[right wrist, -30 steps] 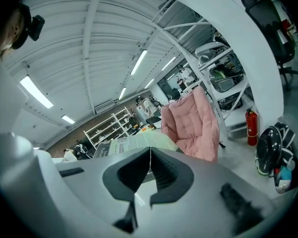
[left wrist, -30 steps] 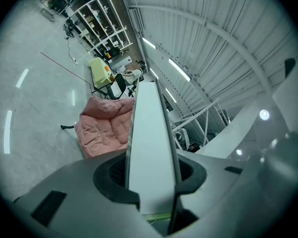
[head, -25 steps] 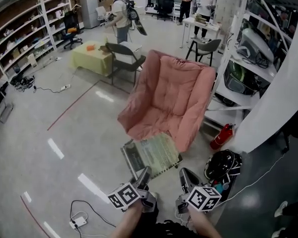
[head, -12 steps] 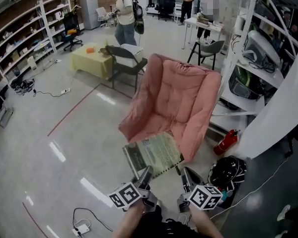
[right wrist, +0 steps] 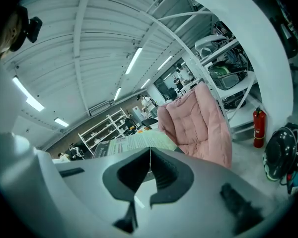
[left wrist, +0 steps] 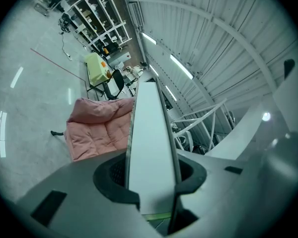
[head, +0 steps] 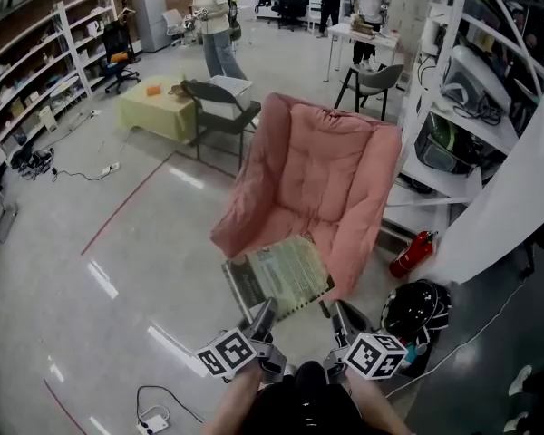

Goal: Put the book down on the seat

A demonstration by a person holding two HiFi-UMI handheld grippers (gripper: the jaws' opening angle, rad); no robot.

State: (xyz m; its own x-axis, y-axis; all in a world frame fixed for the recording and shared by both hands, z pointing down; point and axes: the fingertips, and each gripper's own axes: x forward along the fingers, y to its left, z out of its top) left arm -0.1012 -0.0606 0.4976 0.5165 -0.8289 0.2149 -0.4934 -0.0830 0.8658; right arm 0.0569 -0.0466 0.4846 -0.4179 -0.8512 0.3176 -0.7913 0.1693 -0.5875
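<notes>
A thin book (head: 279,275) with a greenish printed cover hangs flat just above the front edge of the pink padded chair (head: 317,179). My left gripper (head: 261,315) is shut on the book's near edge. In the left gripper view the book (left wrist: 149,133) runs edge-on out of that gripper (left wrist: 151,182), with the chair (left wrist: 97,128) beyond. My right gripper (head: 338,314) sits at the book's near right corner. In the right gripper view that gripper (right wrist: 150,170) has its pads closed on a thin pale edge, the book (right wrist: 134,143) spreads ahead to the left, and the chair (right wrist: 198,118) stands behind.
A red fire extinguisher (head: 408,252) and a black bag (head: 415,308) sit on the floor right of the chair, below a white shelf rack (head: 453,107). A dark chair (head: 219,107) and a yellow table (head: 159,105) stand behind. A power strip (head: 150,417) lies near my feet.
Both grippers have carried the book forward toward the chair, and its far edge now overlaps the seat's front. The people at the back have shifted.
</notes>
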